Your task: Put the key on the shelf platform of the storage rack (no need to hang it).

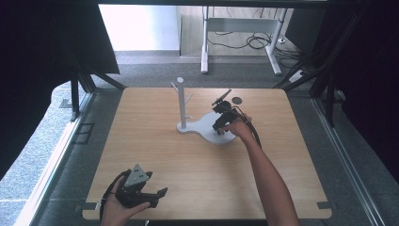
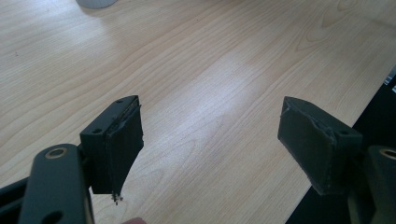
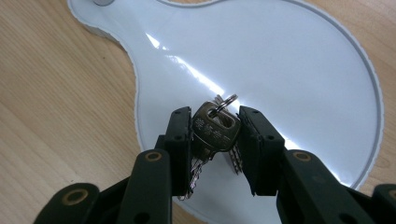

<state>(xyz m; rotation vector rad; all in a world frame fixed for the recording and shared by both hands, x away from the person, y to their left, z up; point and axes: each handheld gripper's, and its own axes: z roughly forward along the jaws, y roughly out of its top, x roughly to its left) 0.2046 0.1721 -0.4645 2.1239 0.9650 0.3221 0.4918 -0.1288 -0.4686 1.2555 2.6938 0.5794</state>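
Clamped in my right claw, a bunch of keys hangs above the white tray — low, for a gentle set-down; left claw idles open.

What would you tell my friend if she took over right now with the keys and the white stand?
Right hand-held gripper: shut on the bunch of keys, over the white tray base of the stand.
Left hand-held gripper: open, nothing between its pads, near the front edge of the wooden table.
The stand's post with pegs rises at the tray's left end.
Done: keys gripped.
Left: probably set them on the tray or hang them on a peg, then let go.
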